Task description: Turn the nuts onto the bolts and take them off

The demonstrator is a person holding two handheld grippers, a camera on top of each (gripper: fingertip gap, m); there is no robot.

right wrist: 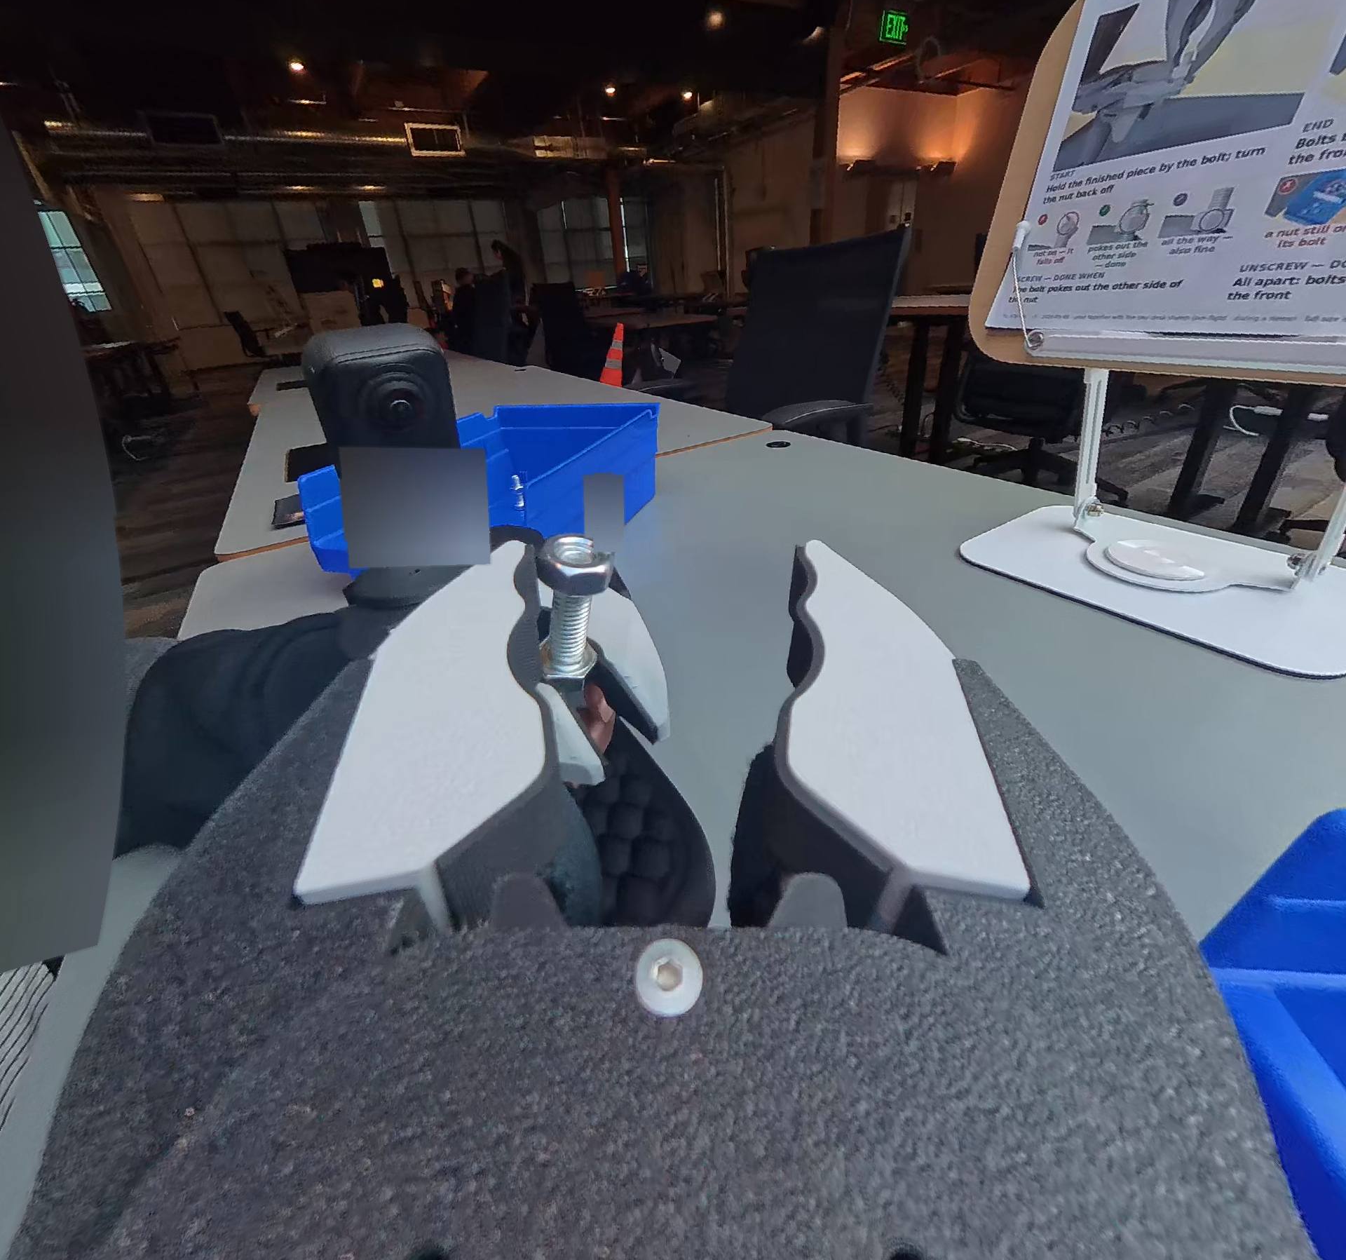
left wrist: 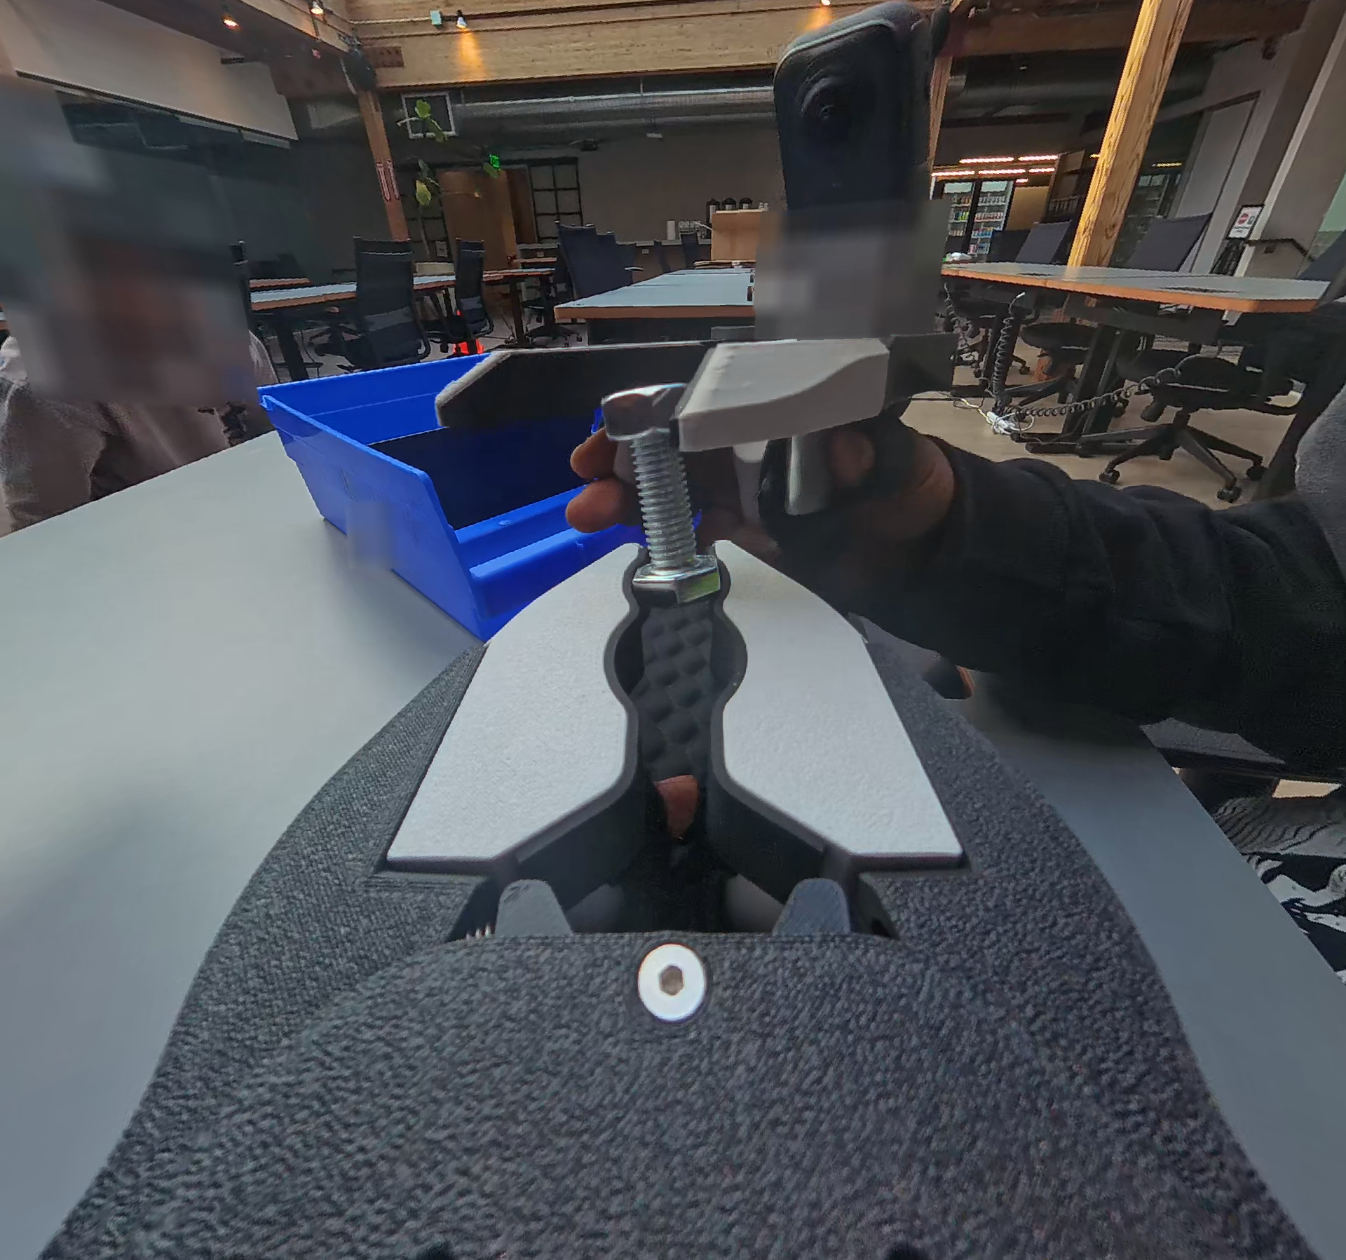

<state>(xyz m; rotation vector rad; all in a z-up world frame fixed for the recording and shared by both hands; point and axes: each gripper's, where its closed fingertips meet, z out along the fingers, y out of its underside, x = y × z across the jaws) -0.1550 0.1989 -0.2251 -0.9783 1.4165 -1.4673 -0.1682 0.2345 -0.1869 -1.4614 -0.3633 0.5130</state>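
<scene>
Left tongs [left wrist: 677,595]: pinching the bottom end of the shiny silver threaded metal bolt [left wrist: 661,496], which stands upright.
Right tongs [right wrist: 663,551]: spread wide.
Small silver six-sided nut [right wrist: 575,561]: on the bolt's top, beside one right finger.
Writing: printed white paper sheet [right wrist: 1180,132].

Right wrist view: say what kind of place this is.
Probably a large open-plan office or workspace: rows of long desks, black office chairs, and exposed ceiling ducts overhead.

My left tongs [left wrist: 674,587] are clamped tight; my right tongs [right wrist: 659,631] gape wide, tips well apart.
</scene>
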